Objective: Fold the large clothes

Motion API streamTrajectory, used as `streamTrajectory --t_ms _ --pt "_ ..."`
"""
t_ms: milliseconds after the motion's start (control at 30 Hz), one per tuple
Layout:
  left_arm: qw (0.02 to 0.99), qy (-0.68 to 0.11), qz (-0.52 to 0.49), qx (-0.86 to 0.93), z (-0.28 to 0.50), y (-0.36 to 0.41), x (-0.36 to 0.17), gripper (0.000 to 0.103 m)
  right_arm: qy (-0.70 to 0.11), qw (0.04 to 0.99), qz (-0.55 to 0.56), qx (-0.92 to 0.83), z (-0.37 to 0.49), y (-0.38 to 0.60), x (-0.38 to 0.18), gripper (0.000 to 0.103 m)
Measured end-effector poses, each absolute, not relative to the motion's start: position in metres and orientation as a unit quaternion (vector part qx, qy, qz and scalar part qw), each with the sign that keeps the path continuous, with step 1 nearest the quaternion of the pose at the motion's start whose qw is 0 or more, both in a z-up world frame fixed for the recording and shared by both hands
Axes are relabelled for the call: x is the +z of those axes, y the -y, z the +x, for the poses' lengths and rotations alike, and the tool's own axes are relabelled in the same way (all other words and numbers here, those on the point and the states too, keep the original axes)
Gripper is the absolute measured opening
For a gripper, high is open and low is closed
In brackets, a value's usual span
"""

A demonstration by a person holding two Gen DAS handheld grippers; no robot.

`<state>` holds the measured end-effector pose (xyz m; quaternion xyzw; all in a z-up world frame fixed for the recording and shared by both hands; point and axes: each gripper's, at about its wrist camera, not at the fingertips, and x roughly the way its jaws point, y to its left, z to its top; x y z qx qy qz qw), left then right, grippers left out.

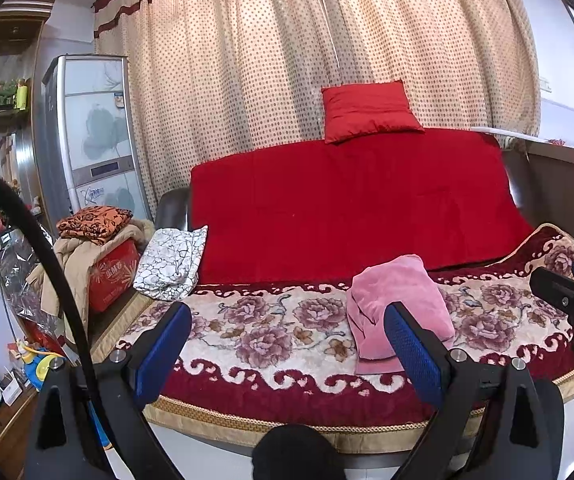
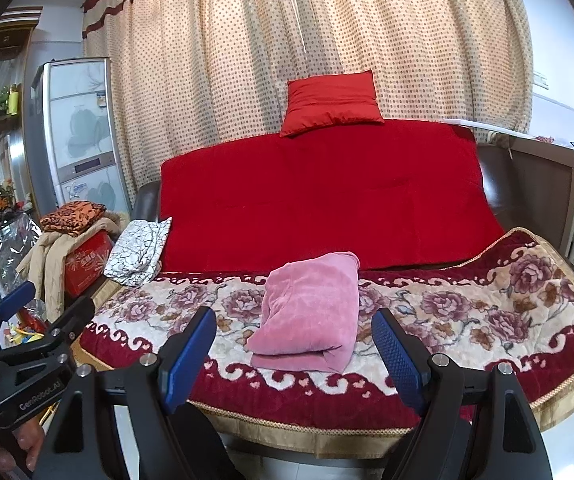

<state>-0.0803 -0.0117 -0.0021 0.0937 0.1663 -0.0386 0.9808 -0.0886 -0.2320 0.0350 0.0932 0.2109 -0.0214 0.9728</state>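
Scanning left to right, we noted one orange patterned cloth (image 2: 73,216) on one red box (image 2: 87,262), one black-and-white garment (image 2: 139,252) at the couch's left end, then one pink garment (image 2: 311,312) lying folded on the flowered blanket (image 2: 487,312), one red cushion (image 2: 331,102) above. The left gripper (image 1: 287,354) and the right gripper (image 2: 295,354) both stood wide apart, holding nothing, short of the couch edge. We judged the pink fold finished; the next move likely calls for setting it aside or fetching the black-and-white garment.
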Motion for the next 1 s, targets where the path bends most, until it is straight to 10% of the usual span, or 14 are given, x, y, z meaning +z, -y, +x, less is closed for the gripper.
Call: streamTrajectory --t_ms 1000 --pt "0.963 -0.250 0.097 -0.011 0.051 0.031 -0.039 0.097 -0.279 0.956 0.089 0.001 0.055 0.248 -0.010 0.082"
